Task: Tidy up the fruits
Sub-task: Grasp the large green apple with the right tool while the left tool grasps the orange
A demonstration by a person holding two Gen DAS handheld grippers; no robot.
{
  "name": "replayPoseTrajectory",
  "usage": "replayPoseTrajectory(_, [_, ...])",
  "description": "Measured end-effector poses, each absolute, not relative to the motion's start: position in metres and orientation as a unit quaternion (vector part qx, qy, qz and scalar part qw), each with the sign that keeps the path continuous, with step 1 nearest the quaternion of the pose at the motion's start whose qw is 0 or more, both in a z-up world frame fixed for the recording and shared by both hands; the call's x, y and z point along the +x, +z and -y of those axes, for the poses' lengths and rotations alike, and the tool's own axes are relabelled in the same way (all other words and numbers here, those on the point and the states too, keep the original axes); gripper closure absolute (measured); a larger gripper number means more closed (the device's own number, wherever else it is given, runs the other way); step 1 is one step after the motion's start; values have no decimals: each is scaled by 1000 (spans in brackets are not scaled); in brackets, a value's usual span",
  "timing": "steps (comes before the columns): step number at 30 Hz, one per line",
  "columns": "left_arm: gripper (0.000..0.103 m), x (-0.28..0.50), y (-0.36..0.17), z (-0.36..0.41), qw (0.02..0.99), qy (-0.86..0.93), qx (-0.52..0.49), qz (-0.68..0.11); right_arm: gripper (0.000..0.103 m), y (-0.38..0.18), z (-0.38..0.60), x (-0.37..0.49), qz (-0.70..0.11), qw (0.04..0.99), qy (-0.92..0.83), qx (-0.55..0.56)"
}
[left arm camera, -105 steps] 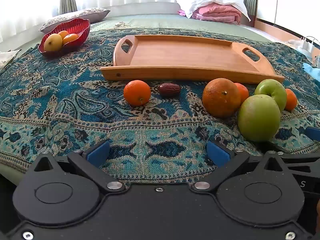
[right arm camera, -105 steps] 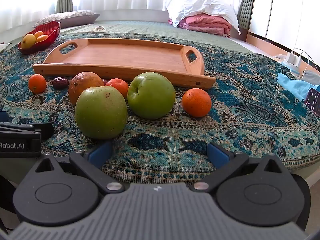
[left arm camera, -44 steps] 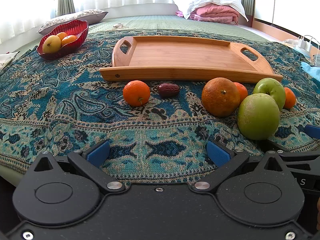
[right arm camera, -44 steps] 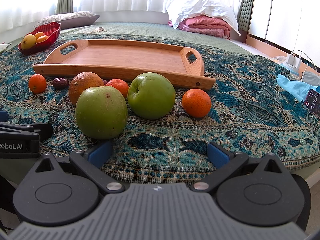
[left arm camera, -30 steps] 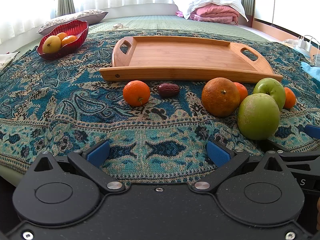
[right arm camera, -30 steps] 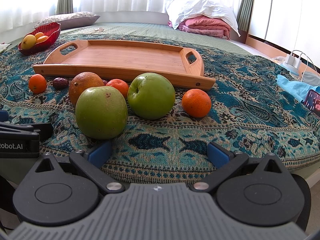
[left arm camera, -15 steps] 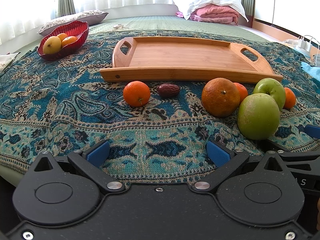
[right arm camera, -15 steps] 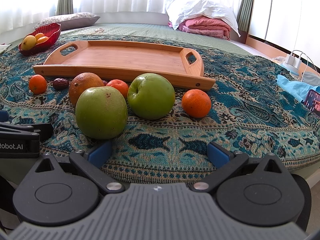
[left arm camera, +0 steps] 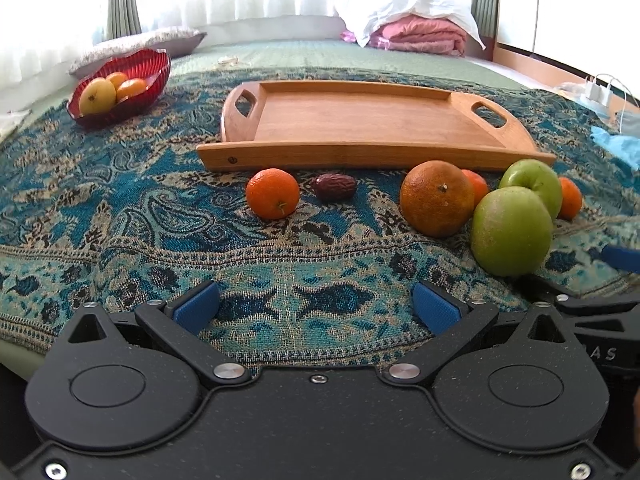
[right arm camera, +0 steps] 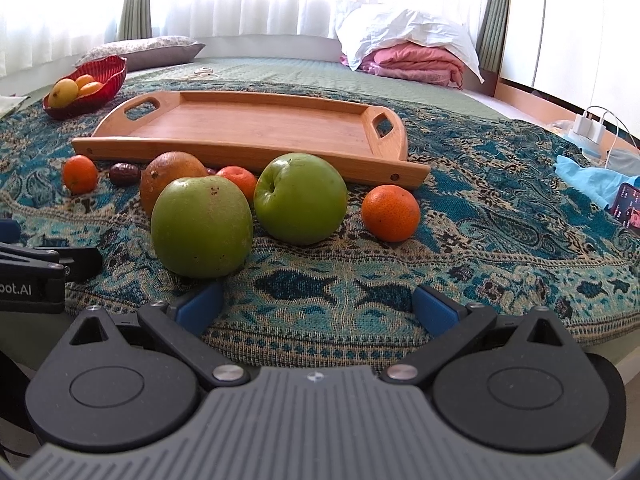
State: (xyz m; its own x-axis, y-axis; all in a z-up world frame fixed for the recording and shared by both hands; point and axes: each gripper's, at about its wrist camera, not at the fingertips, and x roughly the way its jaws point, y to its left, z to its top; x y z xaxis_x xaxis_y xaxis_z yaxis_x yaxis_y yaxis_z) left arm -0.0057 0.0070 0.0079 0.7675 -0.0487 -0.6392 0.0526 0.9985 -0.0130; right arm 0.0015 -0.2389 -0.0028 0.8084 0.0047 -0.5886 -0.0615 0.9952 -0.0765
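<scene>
An empty wooden tray (left arm camera: 360, 124) (right arm camera: 248, 124) lies on a blue patterned cloth. In front of it sit a small mandarin (left arm camera: 272, 193) (right arm camera: 80, 173), a dark date (left arm camera: 334, 187) (right arm camera: 124, 174), a large orange (left arm camera: 437, 199) (right arm camera: 170, 176), two green apples (left arm camera: 511, 231) (right arm camera: 201, 227) (right arm camera: 300, 198) and two more mandarins (right arm camera: 390, 207) (right arm camera: 239, 180). My left gripper (left arm camera: 316, 306) is open over the cloth's near edge, short of the fruit. My right gripper (right arm camera: 318, 306) is open too, its left pad just under the nearer apple.
A red bowl (left arm camera: 120, 88) (right arm camera: 86, 88) with yellow and orange fruit stands at the far left. Folded pink and white bedding (right arm camera: 408, 52) lies at the back. A phone (right arm camera: 626, 208), light blue cloth and a charger sit at the right edge.
Both grippers stay open and almost still; the left wrist view has shifted only slightly. No fruit has moved.
</scene>
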Motion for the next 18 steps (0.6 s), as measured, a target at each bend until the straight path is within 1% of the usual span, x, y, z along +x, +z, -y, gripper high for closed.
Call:
replayPoseTrajectory(4, [0,-4,17,-12,941,-46,-12,-335,0,0,242,-8,-293,955,39,-31])
replayPoseTrajectory(12, [0,-1,32,-8,952,-56,-1,-302,1,7,225,-21,-251,961,112,-30])
replayPoseTrajectory(18, [0,2,38,-14,957,-56,-11,-285,10,5,212,-13,-232,965,119,-20])
